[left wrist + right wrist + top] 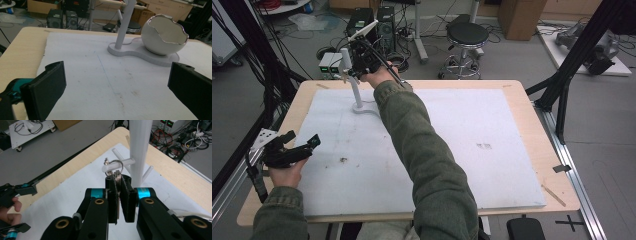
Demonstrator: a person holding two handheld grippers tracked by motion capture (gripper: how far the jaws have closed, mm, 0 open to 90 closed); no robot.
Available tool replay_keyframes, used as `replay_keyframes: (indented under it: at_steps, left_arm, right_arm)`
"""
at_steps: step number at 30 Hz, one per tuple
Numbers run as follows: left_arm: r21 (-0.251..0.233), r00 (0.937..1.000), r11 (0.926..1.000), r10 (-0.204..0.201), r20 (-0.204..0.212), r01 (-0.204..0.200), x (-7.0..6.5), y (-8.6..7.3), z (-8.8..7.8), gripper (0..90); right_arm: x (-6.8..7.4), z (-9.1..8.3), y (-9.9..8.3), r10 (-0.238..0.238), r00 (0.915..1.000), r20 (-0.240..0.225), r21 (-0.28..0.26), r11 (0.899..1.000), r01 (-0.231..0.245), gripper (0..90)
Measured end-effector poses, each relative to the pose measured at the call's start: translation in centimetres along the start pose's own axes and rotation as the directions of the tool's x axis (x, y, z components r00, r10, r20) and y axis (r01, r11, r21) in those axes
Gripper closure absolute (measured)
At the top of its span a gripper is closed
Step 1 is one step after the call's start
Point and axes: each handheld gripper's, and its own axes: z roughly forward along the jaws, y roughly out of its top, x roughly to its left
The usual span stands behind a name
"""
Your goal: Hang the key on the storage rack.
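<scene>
My right gripper (119, 195) has its jaws clamped on a bunch of keys (117, 178), whose ring (115, 165) is looped over a side peg (117, 164) of the white stand (139, 150). I read that only from the right gripper view; from the high view the keys are too small to make out, and I just see the right gripper (357, 62) up against the stand's post (353, 85) near the far edge of the white foam mat (472, 150).

The left gripper view gives me what the others miss: an egg-shaped white bowl (163, 35) with a jagged silver rim, sitting on the stand's flat base (140, 51) just beside the post. In the high view my sleeve (422, 150) covers that spot.

My left gripper (292, 147) sits well apart from the stand, at the mat's near left edge, jaws wide with nothing between them. Beneath the mat is the wooden table (539, 130).
</scene>
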Motion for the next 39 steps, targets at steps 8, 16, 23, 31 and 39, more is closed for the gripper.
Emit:
replay_keyframes:
  at_steps: [8,16,23,31,39]
  left_arm:
    - [-0.001,1.0,1.0,-0.002,0.002,0.002,0.0,0.0,0.1,2.2]
    - [-0.003,1.0,1.0,-0.003,0.002,0.003,0.0,0.0,0.1,2.2]
    - [-0.004,1.0,0.9999,-0.009,0.003,0.009,0.1,0.0,0.2,2.2]
    - [0.0,1.0,1.0,-0.009,0.001,0.009,0.0,-0.1,0.3,2.2]
    - [0.003,1.0,1.0,-0.005,-0.001,0.005,0.1,-0.1,0.4,2.2]
  right_arm:
    - [-0.6,0.8,-0.3,0.013,0.9998,0.014,0.003,1.0,-0.013,85.0]
    - [-1.3,1.5,-0.4,0.022,0.9995,0.024,-0.011,1.0,-0.022,85.0]
    - [-1.8,2.1,-0.6,0.023,0.9995,0.022,-0.009,1.0,-0.023,84.2]
    - [-2.5,1.7,-1.3,0.046,0.9986,0.024,0.051,0.998,-0.047,54.2]
    - [-3.1,0.2,-2.2,0.06,0.9937,0.095,0.073,0.995,-0.067,18.6]
